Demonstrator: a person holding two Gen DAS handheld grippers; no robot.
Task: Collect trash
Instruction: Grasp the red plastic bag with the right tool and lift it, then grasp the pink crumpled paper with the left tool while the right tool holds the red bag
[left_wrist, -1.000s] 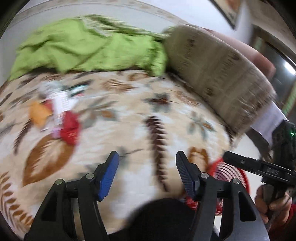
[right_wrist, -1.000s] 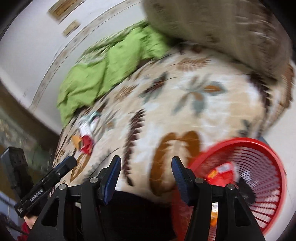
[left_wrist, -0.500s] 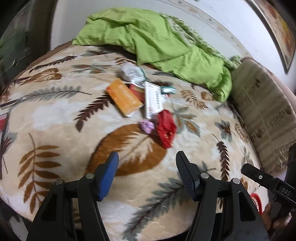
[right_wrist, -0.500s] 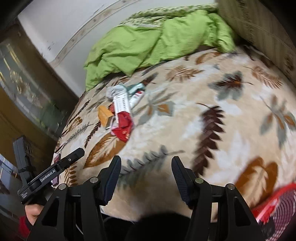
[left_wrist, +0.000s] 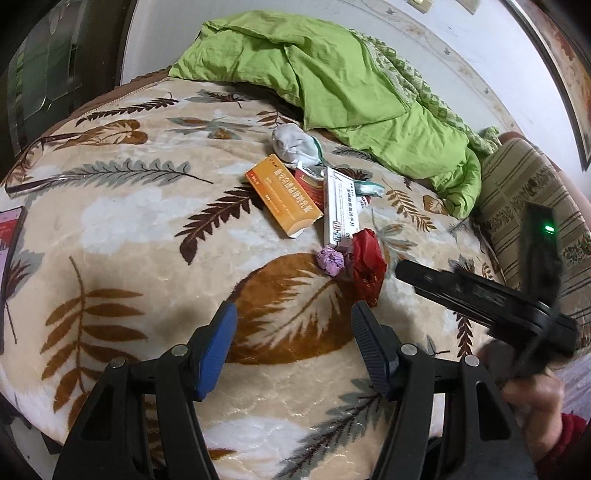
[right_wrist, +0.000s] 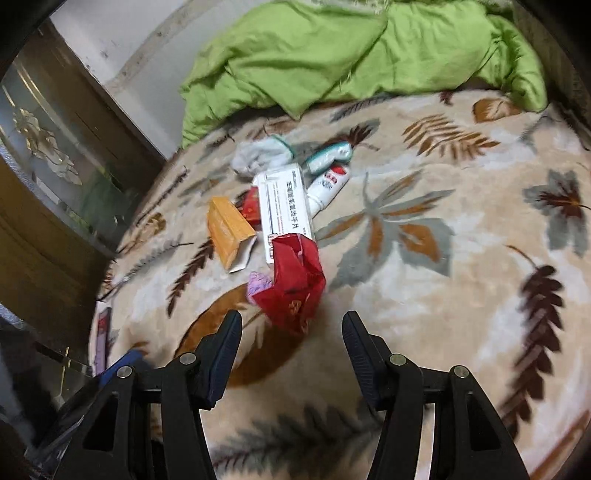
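Best to ease the right gripper (right_wrist: 291, 328), jaws apart and empty, onto the crumpled red wrapper (right_wrist: 293, 284) lying just ahead on the bed (right_wrist: 424, 295) beside the boxes, pinching its bulk, left gripper (left_wrist: 293, 332) likewise gaping, clear.

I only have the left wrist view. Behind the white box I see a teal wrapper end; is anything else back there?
Observer: Yes. The right wrist view shows a white tube with red print lying against the white box, beside the teal wrapper.
Operator: Is the right gripper holding anything?
Observer: No. The right gripper is open and empty, just short of the red wrapper.
Operator: Does the orange box look sealed?
Observer: The orange box has its near end flap hanging open.
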